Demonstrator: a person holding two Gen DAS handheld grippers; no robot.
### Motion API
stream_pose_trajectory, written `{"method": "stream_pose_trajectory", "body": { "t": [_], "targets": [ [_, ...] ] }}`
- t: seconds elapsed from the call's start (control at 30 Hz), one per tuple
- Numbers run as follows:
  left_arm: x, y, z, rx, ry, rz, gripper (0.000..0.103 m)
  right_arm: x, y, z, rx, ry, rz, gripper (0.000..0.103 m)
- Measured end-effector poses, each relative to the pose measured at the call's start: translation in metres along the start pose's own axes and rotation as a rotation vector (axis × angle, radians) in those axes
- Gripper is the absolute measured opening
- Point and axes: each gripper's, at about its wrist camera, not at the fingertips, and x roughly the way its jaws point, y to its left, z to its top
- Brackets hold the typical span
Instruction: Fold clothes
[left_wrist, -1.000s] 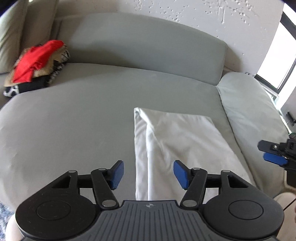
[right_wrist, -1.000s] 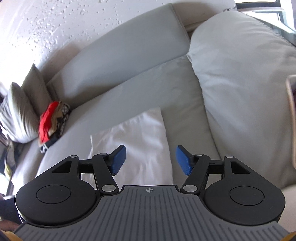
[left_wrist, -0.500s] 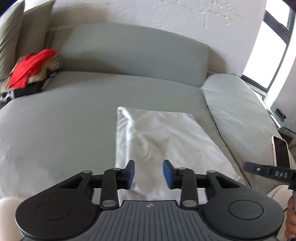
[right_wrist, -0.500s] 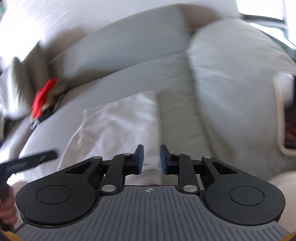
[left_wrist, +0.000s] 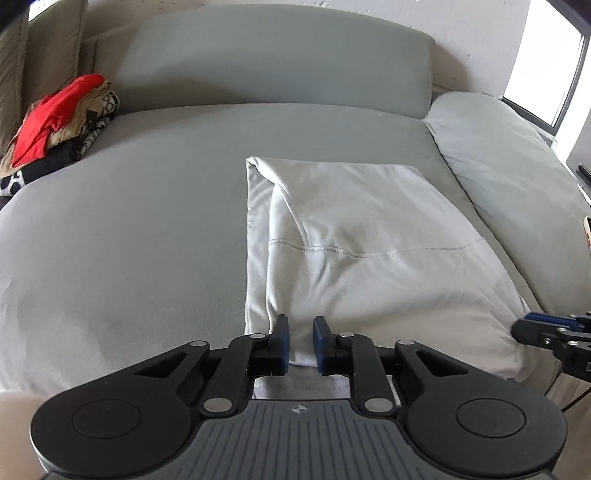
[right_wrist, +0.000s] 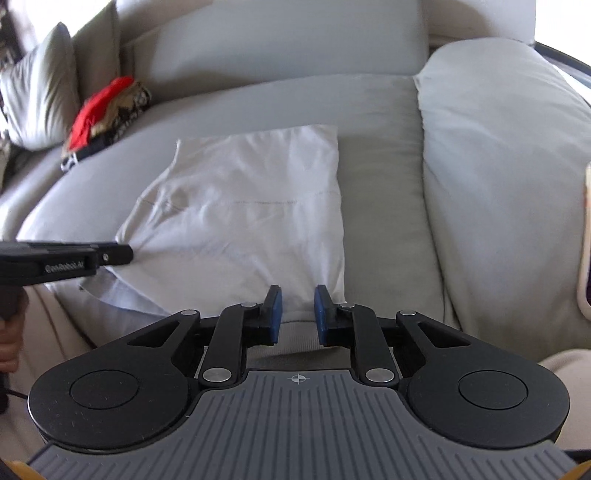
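A white folded garment (left_wrist: 354, 236) lies flat on the grey sofa seat (left_wrist: 140, 206); it also shows in the right wrist view (right_wrist: 243, 206). My left gripper (left_wrist: 300, 341) sits at the garment's near left corner, its blue pads closed to a narrow gap with the near hem between them. My right gripper (right_wrist: 297, 314) sits at the near right corner, pads likewise narrowed around the white edge. Each gripper shows in the other's view, the right one (left_wrist: 550, 328) and the left one (right_wrist: 74, 256).
A pile of clothes topped with a red piece (left_wrist: 55, 122) lies at the seat's far left, by cushions (right_wrist: 40, 88). A padded armrest (left_wrist: 509, 162) rises on the right, with a phone (right_wrist: 585, 240) on it. The backrest (left_wrist: 280, 62) stands behind.
Both grippers came down to the garment's near edge. Their jaws went from wide open to nearly closed around the hem.
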Motion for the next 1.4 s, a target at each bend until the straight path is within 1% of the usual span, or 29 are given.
{"method": "stream_pose_trajectory", "body": {
  "t": [0.07, 0.13, 0.2, 0.27, 0.3, 0.33, 0.4, 0.43, 0.47, 0.57, 0.63, 0.67, 0.7, 0.73, 0.77, 0.8, 0.83, 0.9, 0.93, 0.97, 1.03, 1.2, 1.23, 1.3, 1.4],
  "targets": [
    [-0.008, 0.000, -0.001, -0.018, -0.008, 0.006, 0.017, -0.010, 0.001, -0.003, 0.043, -0.048, 0.017, 0.027],
    [-0.022, -0.005, -0.002, -0.035, -0.036, -0.022, 0.017, -0.017, 0.005, -0.004, 0.056, -0.094, 0.049, 0.027],
    [-0.034, -0.016, -0.004, 0.004, -0.083, -0.053, 0.017, -0.020, 0.011, -0.004, 0.048, -0.129, 0.083, 0.027],
    [-0.037, -0.029, -0.005, 0.064, -0.126, -0.069, 0.021, -0.015, 0.020, -0.001, 0.021, -0.127, 0.099, 0.027],
    [-0.033, -0.033, -0.005, 0.089, -0.124, -0.076, 0.021, -0.011, 0.022, -0.001, 0.013, -0.114, 0.104, 0.027],
    [-0.027, -0.036, -0.006, 0.092, -0.101, -0.079, 0.021, -0.007, 0.024, -0.001, 0.006, -0.098, 0.108, 0.027],
    [-0.011, -0.038, -0.010, 0.088, -0.039, -0.083, 0.021, 0.004, 0.025, -0.006, -0.008, -0.036, 0.095, 0.027],
    [-0.007, -0.037, -0.013, 0.082, -0.027, -0.082, 0.022, 0.009, 0.024, -0.009, -0.014, -0.011, 0.091, 0.027],
    [-0.002, -0.036, -0.016, 0.076, -0.016, -0.082, 0.022, 0.010, 0.022, -0.011, -0.012, -0.018, 0.101, 0.027],
    [-0.003, -0.033, -0.011, 0.040, 0.019, -0.084, 0.022, 0.008, 0.019, -0.009, 0.007, 0.009, 0.115, 0.027],
    [-0.006, -0.035, -0.008, 0.049, 0.044, -0.072, 0.022, 0.004, 0.018, -0.007, 0.008, 0.024, 0.121, 0.028],
    [-0.008, -0.036, -0.007, 0.059, 0.053, -0.065, 0.023, 0.000, 0.014, -0.006, 0.028, 0.012, 0.135, 0.031],
    [-0.011, -0.036, -0.005, 0.063, 0.057, -0.061, 0.025, -0.004, 0.010, -0.005, 0.047, 0.001, 0.149, 0.040],
    [-0.014, -0.036, -0.004, 0.066, 0.061, -0.056, 0.031, -0.007, 0.006, -0.004, 0.067, -0.010, 0.163, 0.050],
    [-0.019, -0.033, -0.002, 0.053, 0.055, -0.061, 0.037, -0.011, 0.002, -0.003, 0.089, -0.025, 0.178, 0.053],
    [-0.025, -0.027, -0.001, 0.025, 0.037, -0.070, 0.043, -0.015, -0.003, -0.001, 0.113, -0.046, 0.193, 0.054],
    [-0.032, -0.020, 0.000, -0.004, 0.017, -0.079, 0.055, -0.019, -0.008, 0.001, 0.135, -0.069, 0.210, 0.054],
    [-0.043, -0.007, 0.006, -0.070, -0.027, -0.108, 0.066, -0.023, -0.018, 0.005, 0.176, -0.105, 0.234, 0.055],
    [-0.049, 0.001, 0.009, -0.110, -0.050, -0.127, 0.069, -0.023, -0.023, 0.008, 0.197, -0.117, 0.242, 0.056],
    [-0.052, 0.008, 0.012, -0.145, -0.065, -0.140, 0.074, -0.022, -0.028, 0.010, 0.220, -0.122, 0.245, 0.056],
    [-0.052, 0.025, 0.019, -0.206, -0.077, -0.152, 0.077, -0.017, -0.037, 0.014, 0.265, -0.118, 0.249, 0.056],
    [-0.038, 0.046, 0.032, -0.272, -0.042, -0.104, 0.078, -0.001, -0.061, 0.026, 0.369, -0.096, 0.250, 0.057],
    [-0.037, 0.052, 0.034, -0.288, -0.034, -0.108, 0.079, 0.001, -0.064, 0.028, 0.385, -0.097, 0.247, 0.065],
    [-0.029, 0.058, 0.039, -0.328, -0.008, -0.119, 0.080, 0.005, -0.072, 0.032, 0.418, -0.097, 0.242, 0.078],
    [-0.018, 0.069, 0.043, -0.368, 0.026, -0.132, 0.080, 0.018, -0.081, 0.036, 0.466, -0.062, 0.268, 0.078]
  ]
}}
